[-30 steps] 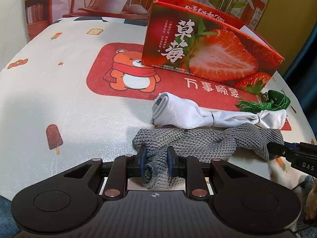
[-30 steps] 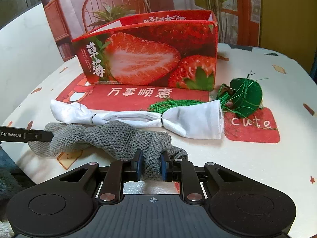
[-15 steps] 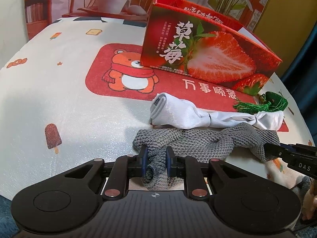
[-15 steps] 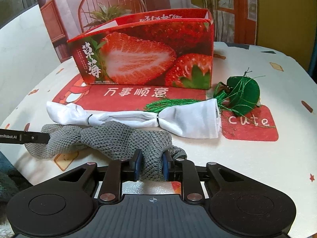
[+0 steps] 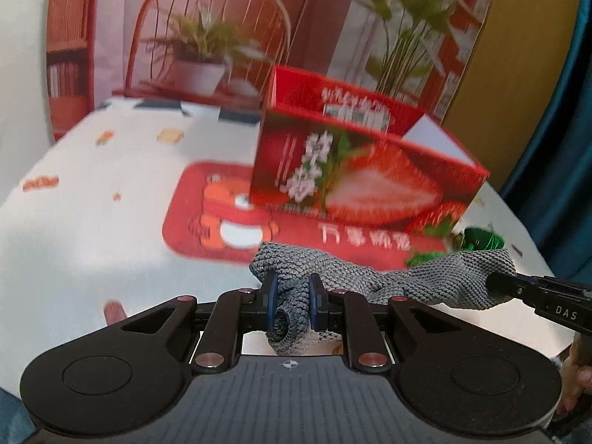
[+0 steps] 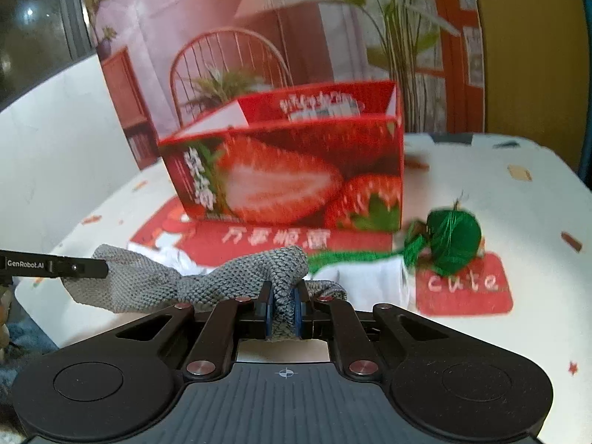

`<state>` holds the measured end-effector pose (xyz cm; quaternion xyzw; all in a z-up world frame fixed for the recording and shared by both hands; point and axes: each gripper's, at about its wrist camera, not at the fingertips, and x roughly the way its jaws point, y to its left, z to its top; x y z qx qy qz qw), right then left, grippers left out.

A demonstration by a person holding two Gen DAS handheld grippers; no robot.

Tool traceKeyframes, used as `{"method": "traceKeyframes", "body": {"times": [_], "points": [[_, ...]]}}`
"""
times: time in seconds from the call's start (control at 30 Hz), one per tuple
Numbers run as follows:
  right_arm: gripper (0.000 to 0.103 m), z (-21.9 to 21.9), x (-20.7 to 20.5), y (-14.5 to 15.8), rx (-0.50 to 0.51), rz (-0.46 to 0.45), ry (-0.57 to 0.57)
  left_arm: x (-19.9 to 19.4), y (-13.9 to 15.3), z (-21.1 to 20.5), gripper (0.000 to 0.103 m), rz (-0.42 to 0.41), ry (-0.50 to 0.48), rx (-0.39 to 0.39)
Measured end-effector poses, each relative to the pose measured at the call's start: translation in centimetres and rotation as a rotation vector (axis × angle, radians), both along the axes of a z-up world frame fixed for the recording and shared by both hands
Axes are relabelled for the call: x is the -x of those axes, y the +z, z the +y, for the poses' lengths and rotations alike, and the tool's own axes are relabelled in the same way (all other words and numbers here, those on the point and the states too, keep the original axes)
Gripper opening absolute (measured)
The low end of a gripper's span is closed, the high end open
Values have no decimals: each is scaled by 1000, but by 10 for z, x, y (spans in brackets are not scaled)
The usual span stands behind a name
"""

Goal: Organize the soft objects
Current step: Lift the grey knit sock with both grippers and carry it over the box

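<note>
Both ends of the grey knitted cloth [image 5: 370, 277] are now raised off the worktop [image 5: 92, 222], left hand-held gripper [image 5: 292, 307] and right hand-held gripper [image 6: 284, 309] each clamped on it, ready for the strawberry box [image 6: 288, 174]

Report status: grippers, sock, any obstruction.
Left hand-held gripper shut on grey sock, one end. Right hand-held gripper shut on the other end. Sock slung between them, off the table. Box beyond, open top; path looks unobstructed.

Coarse grey knit cloth [image 5: 355, 277], glossy printed cardboard box [image 6: 296, 185], smooth white fabric [image 6: 370, 281], shiny green thread [image 6: 455, 244]
</note>
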<state>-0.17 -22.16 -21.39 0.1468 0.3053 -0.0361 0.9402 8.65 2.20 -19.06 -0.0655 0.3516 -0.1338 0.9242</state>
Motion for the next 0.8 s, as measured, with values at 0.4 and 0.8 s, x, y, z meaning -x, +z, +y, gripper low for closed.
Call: {"method": "traceKeyframes", "body": {"times": [0.4,0.8], "points": [[10,-13,-13,35,37,-100,-11,-16,43,-10,18,-127,-30,-6],[10,-50,-54,73,65,-188,-50,-60,76,-34,18,-221,-46,-25]]}}
